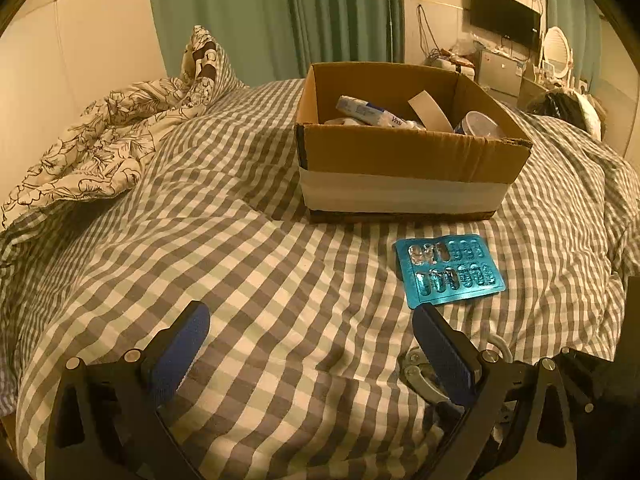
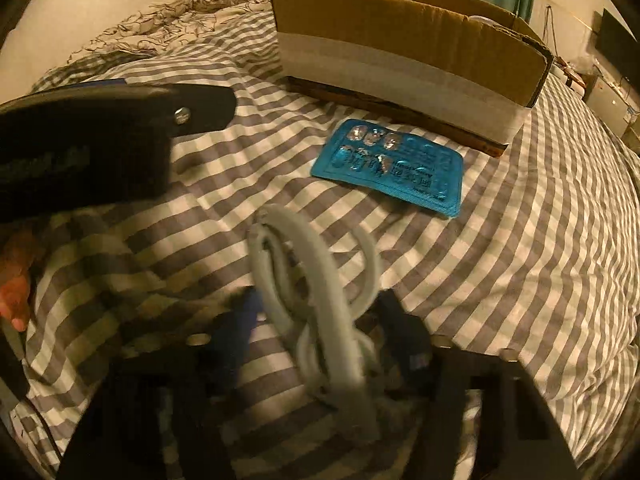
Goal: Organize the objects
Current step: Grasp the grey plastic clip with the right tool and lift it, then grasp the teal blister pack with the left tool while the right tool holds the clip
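Observation:
An open cardboard box (image 1: 412,160) with a white band stands on the checked bedspread and holds several items, a tube and a clear tub among them. It also shows in the right wrist view (image 2: 400,60). A blue pill blister pack (image 1: 448,270) lies in front of the box, also seen in the right wrist view (image 2: 390,166). My left gripper (image 1: 312,326) is open and empty, low over the bed, its right finger just below the pack. My right gripper (image 2: 320,312) is shut on a coiled white cable (image 2: 316,288), held above the bed near the pack.
A folding multitool (image 1: 420,376) lies under my left gripper's right finger. A crumpled floral duvet (image 1: 100,140) is piled at the left. My left gripper's body (image 2: 100,132) crosses the right wrist view at the left. A TV and shelf clutter (image 1: 504,20) stand at the far wall.

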Demonstrator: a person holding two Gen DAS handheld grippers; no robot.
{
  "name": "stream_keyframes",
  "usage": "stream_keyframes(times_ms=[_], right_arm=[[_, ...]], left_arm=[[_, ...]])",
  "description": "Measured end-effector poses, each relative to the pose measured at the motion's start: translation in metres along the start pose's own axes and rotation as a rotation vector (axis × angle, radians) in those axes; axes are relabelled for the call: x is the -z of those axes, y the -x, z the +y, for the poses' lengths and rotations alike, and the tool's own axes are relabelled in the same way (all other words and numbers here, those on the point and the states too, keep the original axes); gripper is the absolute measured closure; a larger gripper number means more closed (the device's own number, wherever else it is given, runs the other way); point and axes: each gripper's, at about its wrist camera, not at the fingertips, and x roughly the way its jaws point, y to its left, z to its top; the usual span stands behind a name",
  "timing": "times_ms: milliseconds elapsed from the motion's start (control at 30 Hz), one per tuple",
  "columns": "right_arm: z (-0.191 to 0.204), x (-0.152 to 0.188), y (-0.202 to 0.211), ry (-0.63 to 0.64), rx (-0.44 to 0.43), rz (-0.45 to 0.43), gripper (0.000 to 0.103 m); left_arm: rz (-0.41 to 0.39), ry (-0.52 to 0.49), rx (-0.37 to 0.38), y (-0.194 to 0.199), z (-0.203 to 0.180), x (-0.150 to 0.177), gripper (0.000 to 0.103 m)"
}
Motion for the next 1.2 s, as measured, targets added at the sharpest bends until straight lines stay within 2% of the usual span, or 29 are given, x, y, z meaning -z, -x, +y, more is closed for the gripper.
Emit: stream_keyframes(times_ms=[33, 100, 167, 333, 433, 567, 633, 733, 833, 1033, 1133, 1167, 1200], right_arm=[[0.0, 0.002, 0.002, 0.001, 0.007, -0.004, 0.058], [-0.003, 0.004, 0.009, -0.013, -0.005, -0.015, 0.084], [-0.01, 0.006, 0.019, -0.049, -0.033, -0.03, 0.09], [-0.043, 0.003, 0.061, -0.121, 0.013, -0.132, 0.091], [-0.066, -0.005, 0.087, -0.159, 0.072, -0.192, 0.091], [-0.103, -0.021, 0.108, -0.193, 0.159, -0.236, 0.09], [-0.12, -0.024, 0.117, -0.215, 0.179, -0.255, 0.09], [-0.136, -0.026, 0.114, -0.265, 0.153, -0.259, 0.09], [-0.145, -0.015, 0.101, -0.298, 0.112, -0.216, 0.09], [-0.147, -0.006, 0.08, -0.31, 0.069, -0.165, 0.09], [-0.148, -0.005, 0.078, -0.312, 0.061, -0.162, 0.09], [-0.148, -0.004, 0.077, -0.314, 0.062, -0.158, 0.09], [-0.148, -0.003, 0.075, -0.314, 0.066, -0.154, 0.09]], left_arm=[[-0.001, 0.003, 0.001, 0.001, 0.001, 0.001, 0.0], [-0.002, 0.006, 0.001, 0.002, 0.001, 0.0, 0.0], [-0.002, 0.004, 0.0, 0.005, 0.0, 0.0, 0.0], [0.007, -0.03, 0.001, 0.011, -0.011, -0.003, 0.0], [0.003, -0.071, 0.002, 0.013, -0.027, -0.006, 0.0], [-0.007, -0.097, 0.072, 0.006, -0.051, -0.009, 0.0], [-0.002, -0.128, 0.065, -0.007, -0.066, -0.008, 0.0], [0.04, -0.204, 0.038, -0.032, -0.087, 0.0, 0.0], [0.091, -0.264, 0.008, -0.053, -0.101, 0.004, 0.0], [0.114, -0.339, 0.02, -0.079, -0.123, -0.006, 0.003], [0.092, -0.353, 0.057, -0.084, -0.128, -0.017, 0.014], [0.081, -0.356, 0.07, -0.085, -0.129, -0.02, 0.028], [0.077, -0.361, 0.091, -0.087, -0.131, -0.023, 0.047]])
